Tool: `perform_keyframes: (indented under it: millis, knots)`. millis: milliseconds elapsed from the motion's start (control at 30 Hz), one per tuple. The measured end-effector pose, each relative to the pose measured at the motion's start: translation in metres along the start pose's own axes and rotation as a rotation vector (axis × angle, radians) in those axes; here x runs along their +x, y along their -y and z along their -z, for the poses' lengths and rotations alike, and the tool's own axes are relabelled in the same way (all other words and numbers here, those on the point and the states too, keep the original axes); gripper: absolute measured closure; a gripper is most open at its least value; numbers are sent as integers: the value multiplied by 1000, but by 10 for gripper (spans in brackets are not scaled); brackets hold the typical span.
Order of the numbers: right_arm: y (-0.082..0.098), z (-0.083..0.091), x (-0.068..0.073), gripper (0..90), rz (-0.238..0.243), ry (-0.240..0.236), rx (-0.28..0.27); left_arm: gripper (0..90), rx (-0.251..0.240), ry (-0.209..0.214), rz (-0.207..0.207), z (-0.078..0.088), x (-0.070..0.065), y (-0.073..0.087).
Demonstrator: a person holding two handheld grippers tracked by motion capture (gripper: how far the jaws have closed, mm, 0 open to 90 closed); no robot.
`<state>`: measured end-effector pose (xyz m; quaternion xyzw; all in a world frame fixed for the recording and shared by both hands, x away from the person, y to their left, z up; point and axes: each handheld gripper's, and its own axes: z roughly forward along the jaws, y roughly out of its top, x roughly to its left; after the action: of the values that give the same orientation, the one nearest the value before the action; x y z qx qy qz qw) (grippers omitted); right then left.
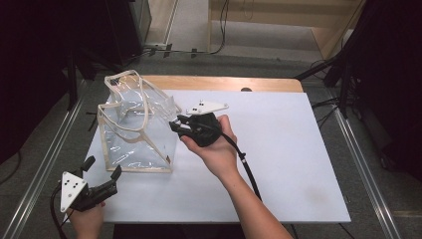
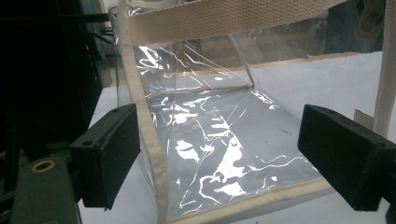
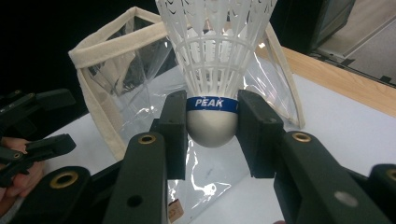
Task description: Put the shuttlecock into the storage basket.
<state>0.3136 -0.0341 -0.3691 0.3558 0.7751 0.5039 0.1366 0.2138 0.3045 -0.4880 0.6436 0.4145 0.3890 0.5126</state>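
So the tote bag (image 1: pixel 137 124) sits on the tabletop (image 1: pixel 278 149) at the left-centre of the high view, near the tabletop's left edge. The right gripper (image 1: pixel 175 124) is just right of the bag, up against its side, with a shuttlecock (image 3: pixel 212 79) between its fingers (image 3: pixel 175 128). The left gripper (image 1: pixel 102 168) hangs at the lower left of the frame, just below the bag's front corner, by the tabletop's near-left corner.

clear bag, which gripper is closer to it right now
Right, narrowly. The right gripper, holding a shuttlecock, is at the clear bag's right side, seemingly touching it. The left gripper sits open just off the bag's near-left bottom corner.
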Motion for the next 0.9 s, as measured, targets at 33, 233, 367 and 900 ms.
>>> perform_keyframes:
  millis: [33, 233, 367, 900]
  knots:
    - [0, 0, 0, 631, 0, 0, 0, 137, 0, 0, 0, 0, 0, 0]
    - [-3, -1, 2, 631, 6, -8, -4, 137, 0, 0, 0, 0, 0, 0]
    - [-6, -1, 4, 631, 8, -11, -8, 137, 0, 0, 0, 0, 0, 0]
    - [-22, 2, 11, 631, 29, -21, -25, 137, -1, 1, 1, 0, 0, 0]
